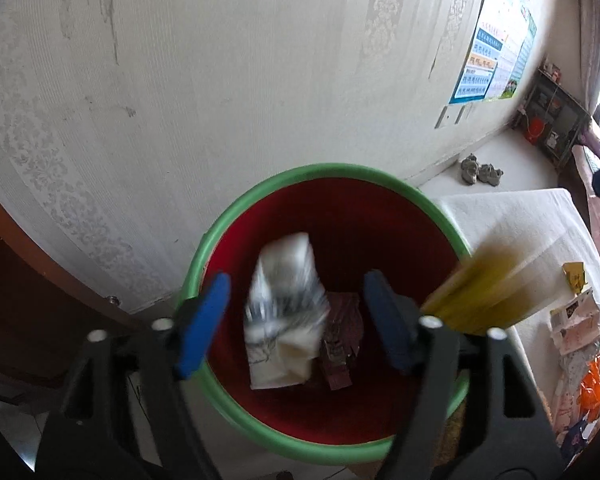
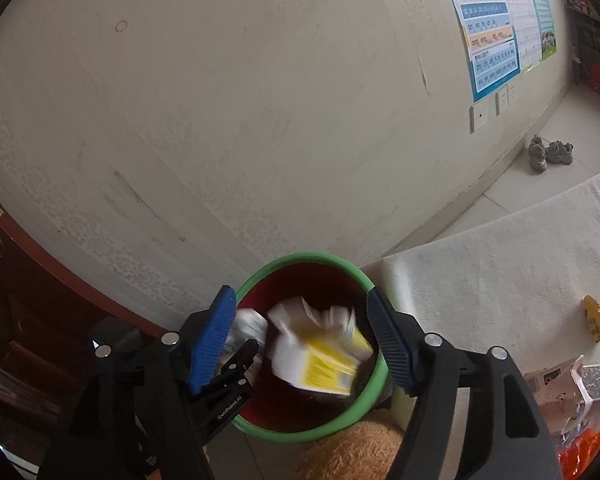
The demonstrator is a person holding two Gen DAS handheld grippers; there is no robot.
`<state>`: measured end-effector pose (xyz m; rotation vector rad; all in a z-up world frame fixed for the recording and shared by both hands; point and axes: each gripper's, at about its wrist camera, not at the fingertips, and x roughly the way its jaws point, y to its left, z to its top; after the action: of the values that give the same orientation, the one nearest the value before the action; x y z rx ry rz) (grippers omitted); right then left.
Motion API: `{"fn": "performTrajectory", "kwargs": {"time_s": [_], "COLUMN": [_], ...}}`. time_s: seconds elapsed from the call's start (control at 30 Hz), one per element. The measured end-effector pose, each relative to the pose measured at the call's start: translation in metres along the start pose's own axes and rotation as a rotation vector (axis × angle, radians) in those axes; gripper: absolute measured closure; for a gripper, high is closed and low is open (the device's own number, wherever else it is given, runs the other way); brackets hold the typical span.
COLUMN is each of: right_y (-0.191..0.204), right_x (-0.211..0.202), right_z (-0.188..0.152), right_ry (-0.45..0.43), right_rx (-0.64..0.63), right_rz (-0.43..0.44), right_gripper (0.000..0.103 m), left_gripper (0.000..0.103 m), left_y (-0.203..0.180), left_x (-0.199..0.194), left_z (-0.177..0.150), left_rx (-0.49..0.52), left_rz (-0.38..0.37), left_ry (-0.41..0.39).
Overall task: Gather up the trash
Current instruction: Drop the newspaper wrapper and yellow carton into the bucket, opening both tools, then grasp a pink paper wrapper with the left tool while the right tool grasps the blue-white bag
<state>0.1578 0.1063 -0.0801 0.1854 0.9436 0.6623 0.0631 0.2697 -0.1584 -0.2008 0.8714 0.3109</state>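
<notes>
A red bin with a green rim (image 1: 216,236) (image 2: 374,394) stands by the wall. My left gripper (image 1: 298,316) is open above it; a blurred white wrapper (image 1: 284,308) is in the air between its fingers, over a dark red packet (image 1: 340,340) in the bin. My right gripper (image 2: 306,340) is open over the bin; a blurred yellow-and-white box (image 2: 324,360) is in the air below it. That box shows as a yellow blur (image 1: 484,292) in the left wrist view. The left gripper's fingers (image 2: 236,360) show at the bin's left rim.
A white cloth-covered table (image 2: 500,264) beside the bin holds a yellow wrapper (image 2: 596,318), a torn paper package (image 2: 556,388) and orange plastic (image 1: 592,392). A tan plush (image 2: 352,452) lies below the bin. Shoes (image 2: 548,152) sit on the floor by the wall. A brown door (image 2: 28,312) is left.
</notes>
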Motion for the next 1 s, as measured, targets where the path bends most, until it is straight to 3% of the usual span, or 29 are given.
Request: {"fn": "performTrajectory", "kwargs": {"time_s": [0.23, 0.37, 0.47, 0.57, 0.67, 0.77, 0.83, 0.93, 1.0], "right_y": [-0.027, -0.050, -0.077, -0.114, -0.147, -0.181, -0.195, -0.210, -0.219], "right_x": [-0.034, -0.063, -0.091, -0.122, -0.145, -0.167, -0.177, -0.192, -0.203], "right_z": [-0.018, -0.040, -0.062, -0.089, -0.114, -0.141, -0.155, -0.169, -0.176], "right_ry": [-0.021, -0.041, -0.070, -0.092, -0.103, -0.112, -0.115, -0.130, -0.144], "right_rx": [0.006, 0.021, 0.054, 0.113, 0.184, 0.294, 0.338, 0.377, 0.395], "right_rz": [-0.065, -0.122, -0.200, -0.304, -0.397, -0.426, -0.438, -0.453, -0.452], "right_gripper": [0.036, 0.035, 0.030, 0.030, 0.030, 0.030, 0.030, 0.030, 0.030], "left_gripper": [0.028, 0.028, 0.028, 0.028, 0.028, 0.028, 0.028, 0.028, 0.028], "left_y": [-0.011, -0.032, -0.058, -0.098, -0.145, -0.190, -0.211, -0.242, -0.253], "left_x": [-0.008, -0.020, -0.032, -0.046, -0.055, -0.058, -0.055, -0.038, -0.030], "left_z": [-0.006, -0.010, -0.012, -0.021, -0.034, -0.042, -0.044, -0.048, -0.055], "left_rx": [0.022, 0.051, 0.086, 0.127, 0.227, 0.325, 0.317, 0.291, 0.278], "left_rz": [0.002, -0.040, -0.093, -0.196, -0.285, -0.327, -0.383, -0.449, -0.455], "left_ry": [-0.006, -0.012, -0.015, 0.000, 0.025, 0.042, 0.058, 0.146, 0.167]}}
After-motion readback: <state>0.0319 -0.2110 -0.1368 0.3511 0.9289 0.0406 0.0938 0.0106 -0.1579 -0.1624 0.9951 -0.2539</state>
